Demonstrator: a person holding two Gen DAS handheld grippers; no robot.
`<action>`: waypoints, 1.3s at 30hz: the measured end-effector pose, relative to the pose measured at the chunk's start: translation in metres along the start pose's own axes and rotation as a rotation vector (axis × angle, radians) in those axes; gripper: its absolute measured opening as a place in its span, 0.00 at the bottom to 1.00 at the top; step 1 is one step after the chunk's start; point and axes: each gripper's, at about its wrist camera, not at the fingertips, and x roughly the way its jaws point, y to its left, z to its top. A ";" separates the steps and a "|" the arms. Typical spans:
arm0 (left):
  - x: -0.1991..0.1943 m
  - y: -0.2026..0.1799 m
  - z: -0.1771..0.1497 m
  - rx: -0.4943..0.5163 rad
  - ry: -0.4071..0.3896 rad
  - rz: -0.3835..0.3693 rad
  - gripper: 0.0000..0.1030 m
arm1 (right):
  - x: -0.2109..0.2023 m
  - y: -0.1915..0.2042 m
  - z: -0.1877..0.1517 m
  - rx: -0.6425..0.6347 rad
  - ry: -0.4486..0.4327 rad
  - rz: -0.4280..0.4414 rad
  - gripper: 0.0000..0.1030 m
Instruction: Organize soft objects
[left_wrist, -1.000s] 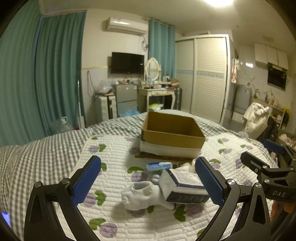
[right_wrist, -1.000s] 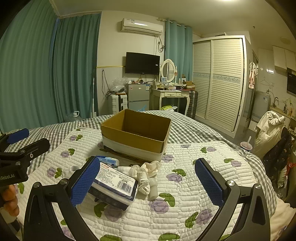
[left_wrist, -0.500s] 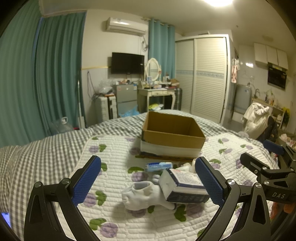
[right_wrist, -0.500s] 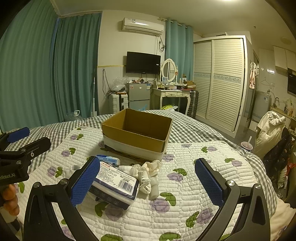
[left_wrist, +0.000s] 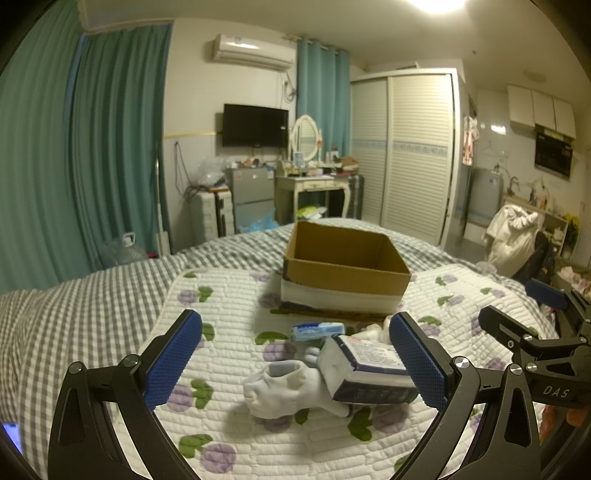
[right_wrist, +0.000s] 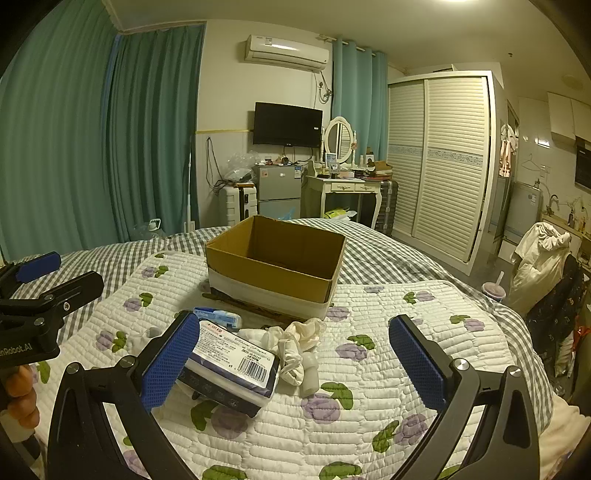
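Observation:
An open cardboard box (left_wrist: 345, 273) (right_wrist: 275, 266) stands on the flowered quilt (left_wrist: 221, 295). In front of it lie a white sock (left_wrist: 286, 391), a blue-and-white tissue pack (left_wrist: 364, 373) (right_wrist: 232, 365), a small blue pack (left_wrist: 317, 329) (right_wrist: 218, 315) and crumpled cream socks (right_wrist: 299, 341). My left gripper (left_wrist: 295, 362) is open and empty, just short of the white sock. My right gripper (right_wrist: 295, 363) is open and empty, with the tissue pack by its left finger. Each gripper also shows in the other view, the right one (left_wrist: 532, 332) and the left one (right_wrist: 40, 295).
A grey checked bedspread (left_wrist: 74, 306) lies under the quilt. Beyond the bed stand a dressing table (right_wrist: 351, 184), a small fridge (right_wrist: 277, 188) and a wardrobe (right_wrist: 443, 162). A chair with clothes (right_wrist: 546, 266) stands at the right.

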 end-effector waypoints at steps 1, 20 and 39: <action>0.000 0.000 0.000 0.001 0.000 -0.001 1.00 | 0.000 0.000 0.000 0.000 0.000 0.000 1.00; -0.010 0.000 0.004 0.007 -0.015 -0.007 1.00 | -0.013 0.002 0.007 -0.011 -0.016 0.011 1.00; 0.000 0.029 -0.023 -0.018 0.065 0.032 1.00 | 0.023 0.043 -0.022 -0.142 0.101 0.101 1.00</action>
